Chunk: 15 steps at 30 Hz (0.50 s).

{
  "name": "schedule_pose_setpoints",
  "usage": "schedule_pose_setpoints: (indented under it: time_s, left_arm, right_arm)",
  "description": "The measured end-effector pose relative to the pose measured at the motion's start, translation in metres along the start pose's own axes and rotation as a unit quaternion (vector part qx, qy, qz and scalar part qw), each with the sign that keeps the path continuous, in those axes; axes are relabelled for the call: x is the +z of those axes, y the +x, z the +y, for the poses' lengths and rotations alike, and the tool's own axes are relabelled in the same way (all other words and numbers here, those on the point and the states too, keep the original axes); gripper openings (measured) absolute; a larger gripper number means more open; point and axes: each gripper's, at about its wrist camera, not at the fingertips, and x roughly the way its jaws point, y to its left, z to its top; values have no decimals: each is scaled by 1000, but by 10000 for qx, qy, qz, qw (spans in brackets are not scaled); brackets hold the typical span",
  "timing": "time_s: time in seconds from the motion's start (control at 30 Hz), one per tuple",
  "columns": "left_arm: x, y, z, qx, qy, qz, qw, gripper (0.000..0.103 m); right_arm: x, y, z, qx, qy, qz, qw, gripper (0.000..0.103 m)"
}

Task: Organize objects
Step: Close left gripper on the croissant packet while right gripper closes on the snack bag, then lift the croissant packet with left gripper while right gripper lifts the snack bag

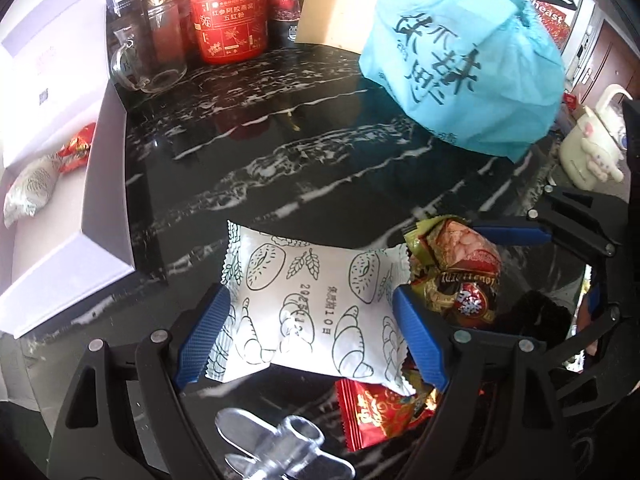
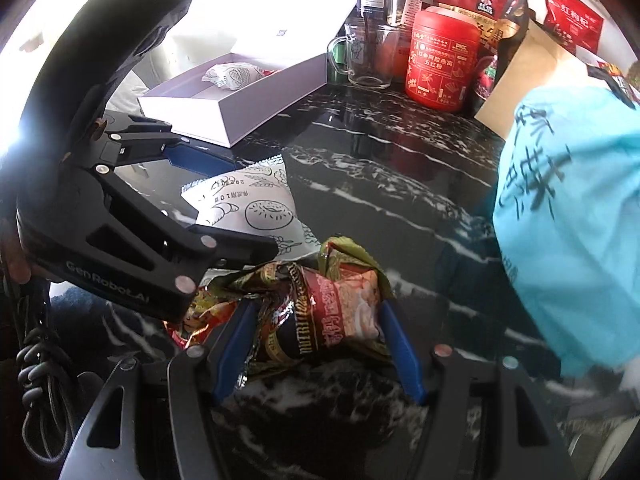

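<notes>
Red sachet (image 1: 380,412) under white packet (image 1: 312,300)

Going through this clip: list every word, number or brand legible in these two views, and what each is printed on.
"GenRoboLAI": left gripper arm.
"五红粉": red canister.
"NUTRITI...", cut off: green-red snack packet.
"10日", with a blurred date: white pastry packet.
Large dark characters on blue bag: distorted, unreadable.
Jar labels: too small.

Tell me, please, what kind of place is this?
Probably a home kitchen or dining counter: a black marble top holds a red food tin, a glass mug and wrapped snacks.
</notes>
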Motion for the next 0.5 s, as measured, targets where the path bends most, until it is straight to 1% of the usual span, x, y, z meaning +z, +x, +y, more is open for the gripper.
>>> schedule_pose_setpoints:
  time_s: [0.1, 0.23, 0.33, 0.4, 0.43, 0.5]
  left_arm:
    - [-2, -4, -2, -148, -11, -151, 9998, 83]
    - [-1, -11, -3, -237, -15, -341, 9991, 84]
    - [-1, -11, -5, -173, 74, -312, 9993, 91]
    - [-2, -7, -6, -57, 142, -279, 9995, 95]
    - [-3, -6, -5, -62, 133, -305, 9994, 97]
    - [-3, -5, -3, -51, 95, -336, 9994, 100]
  right_arm:
    - [-3, -2, -1, 5, 47, -78, 10000, 66]
    - [-2, -2, -1, 26, 22, -78, 10000, 66]
    - [-3, -4, 5, -110, -211, -105, 9997, 68]
    - [-3, -3, 7, -163, -325, -122, 9993, 73]
    - [-4, -1, 8, -178, -402, -114, 9990, 75]
    - [-4, 3, 9, -209, -483, -92, 9986, 77]
